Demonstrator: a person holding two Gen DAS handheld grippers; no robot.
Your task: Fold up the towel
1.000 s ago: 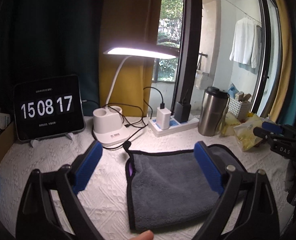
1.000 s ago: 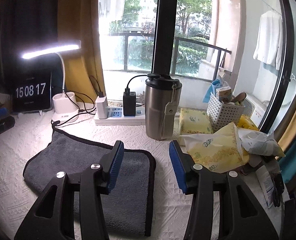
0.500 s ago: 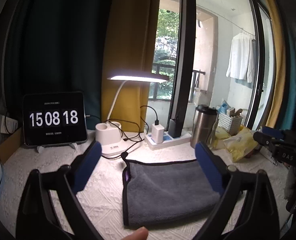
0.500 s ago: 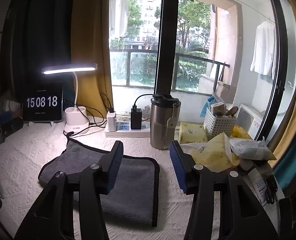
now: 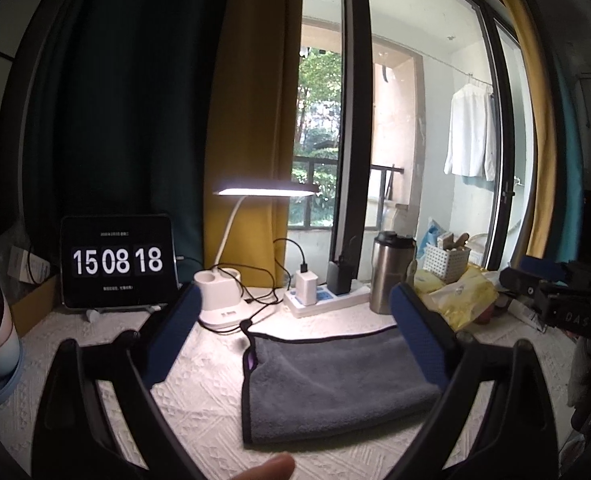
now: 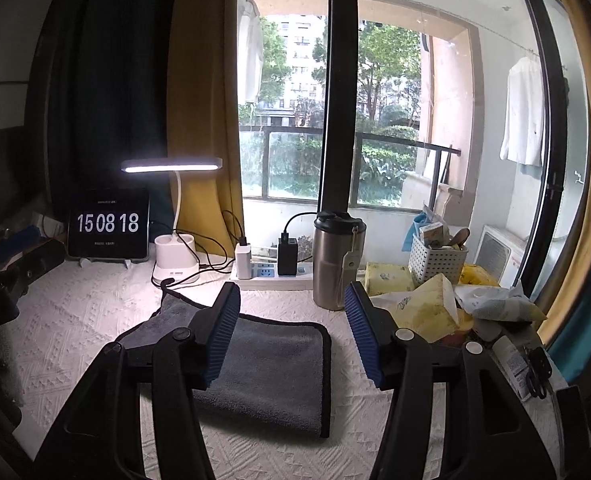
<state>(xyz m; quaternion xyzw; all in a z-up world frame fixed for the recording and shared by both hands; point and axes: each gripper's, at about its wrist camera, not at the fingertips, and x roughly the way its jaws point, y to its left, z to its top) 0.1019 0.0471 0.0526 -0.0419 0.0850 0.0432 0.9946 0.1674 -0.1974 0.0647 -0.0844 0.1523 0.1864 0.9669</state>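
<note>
Presently: towel [image 5: 335,384] folded flat on desk [image 5: 199,396]; left gripper [image 5: 295,336] and right gripper [image 6: 291,332] above, jaws spread, empty; lamp [image 5: 263,192] at 12 o'clock.

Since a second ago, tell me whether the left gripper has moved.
Yes. The left gripper has pulled up and back: the clock tablet and towel sit lower and smaller in its view. Jaws open.
</note>
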